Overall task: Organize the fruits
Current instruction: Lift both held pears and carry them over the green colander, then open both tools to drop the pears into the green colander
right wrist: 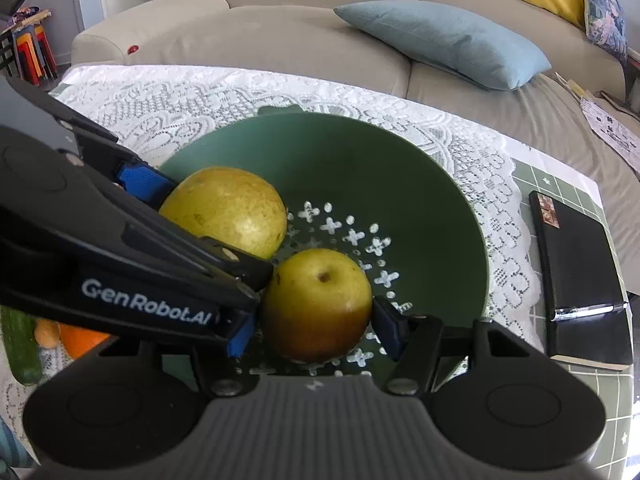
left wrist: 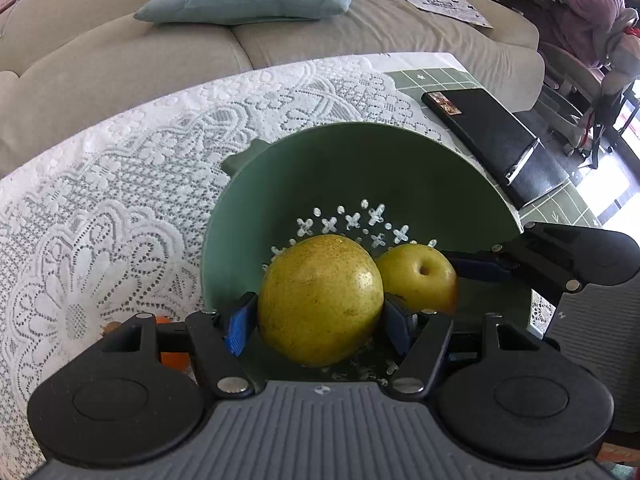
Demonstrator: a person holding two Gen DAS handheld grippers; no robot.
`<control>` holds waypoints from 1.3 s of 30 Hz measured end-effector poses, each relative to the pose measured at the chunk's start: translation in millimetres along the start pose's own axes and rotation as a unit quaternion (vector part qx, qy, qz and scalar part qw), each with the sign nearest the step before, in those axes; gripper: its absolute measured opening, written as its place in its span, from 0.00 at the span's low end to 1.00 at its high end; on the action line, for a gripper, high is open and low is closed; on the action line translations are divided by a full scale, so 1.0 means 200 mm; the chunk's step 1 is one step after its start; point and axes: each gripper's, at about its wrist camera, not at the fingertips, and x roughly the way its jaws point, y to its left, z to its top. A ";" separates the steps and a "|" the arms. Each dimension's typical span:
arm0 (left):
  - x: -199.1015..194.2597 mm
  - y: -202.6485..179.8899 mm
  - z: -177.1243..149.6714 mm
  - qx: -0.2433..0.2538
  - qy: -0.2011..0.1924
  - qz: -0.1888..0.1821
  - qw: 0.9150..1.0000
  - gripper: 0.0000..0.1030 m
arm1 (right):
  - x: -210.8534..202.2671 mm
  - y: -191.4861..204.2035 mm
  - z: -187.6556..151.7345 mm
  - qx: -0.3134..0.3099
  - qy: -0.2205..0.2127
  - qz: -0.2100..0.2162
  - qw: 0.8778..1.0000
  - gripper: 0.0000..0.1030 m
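soft daylight fills both views, with blown-out glare at the window (left wrist: 608, 184) far right of the green colander (left wrist: 360, 168). the colander's inside sits in shade. fisheye bending curves the edges; the corners go dark, focus mostly sharp.

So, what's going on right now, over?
Left claw shut on big pear. Right claw shut on small pear. Both over green colander. Nothing blocking.
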 end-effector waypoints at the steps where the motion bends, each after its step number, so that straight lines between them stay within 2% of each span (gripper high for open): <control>1: 0.01 0.00 0.00 0.000 0.002 -0.001 1.000 0.74 | 0.01 0.00 0.00 -0.003 0.003 -0.003 1.000 0.58; 16: 0.02 0.00 0.00 -0.001 0.005 0.007 1.000 0.74 | -0.04 -0.03 0.00 -0.003 -0.007 -0.010 1.000 0.59; 20: 0.02 -0.01 0.00 0.004 0.008 0.014 1.000 0.74 | -0.06 -0.02 -0.01 -0.013 -0.014 -0.022 1.000 0.71; 32: 0.02 -0.04 0.00 0.010 0.019 0.023 1.000 0.74 | -0.10 -0.03 -0.03 -0.022 -0.030 -0.028 0.999 0.78; 39: 0.04 -0.05 0.02 0.022 0.040 0.030 0.998 0.74 | -0.10 0.00 -0.03 -0.035 -0.030 -0.038 0.998 0.81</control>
